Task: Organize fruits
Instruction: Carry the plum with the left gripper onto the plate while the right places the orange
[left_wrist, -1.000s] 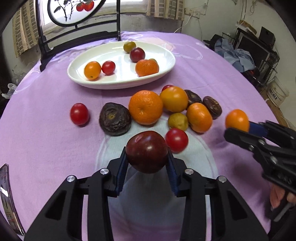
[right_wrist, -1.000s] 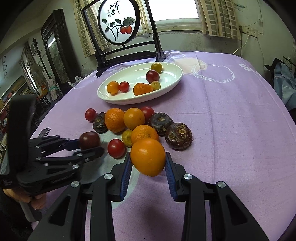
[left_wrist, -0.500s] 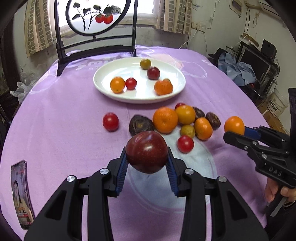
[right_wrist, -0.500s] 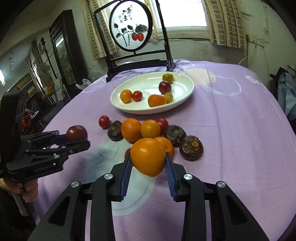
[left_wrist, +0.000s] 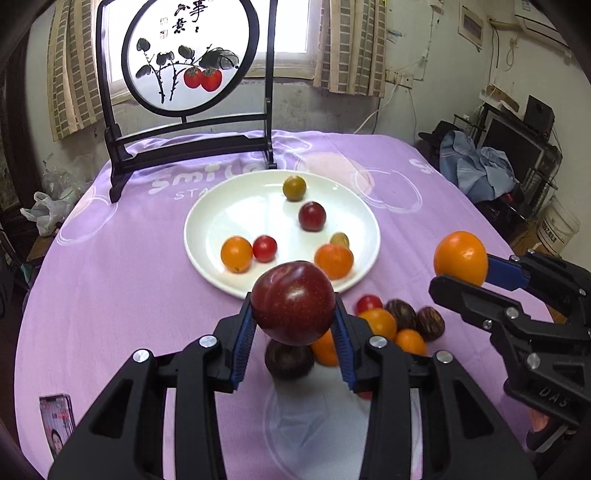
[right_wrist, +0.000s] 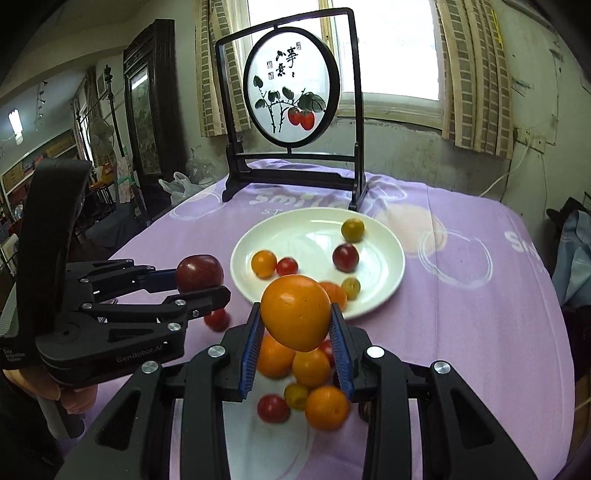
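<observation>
Both grippers now higher & nearer plate (left_wrist: 207, 266) vs before. L gripper (left_wrist: 293, 334) clamps plum (left_wrist: 293, 301), R gripper (right_wrist: 297, 349) clamps orange (right_wrist: 295, 317). Lower onto bare plate spots, release gently so nothing rolls.

The white plate (left_wrist: 207, 225) keeps bare room on its left and far-left part, while six small fruits (left_wrist: 312, 216) crowd its middle and right. Just before its near rim a cluster of loose fruit (right_wrist: 312, 367) blocks the low way in; over that heap the air seems clear. Behind the plate, a framed screen (left_wrist: 184, 59) closes the table's (left_wrist: 110, 295) far side.
</observation>
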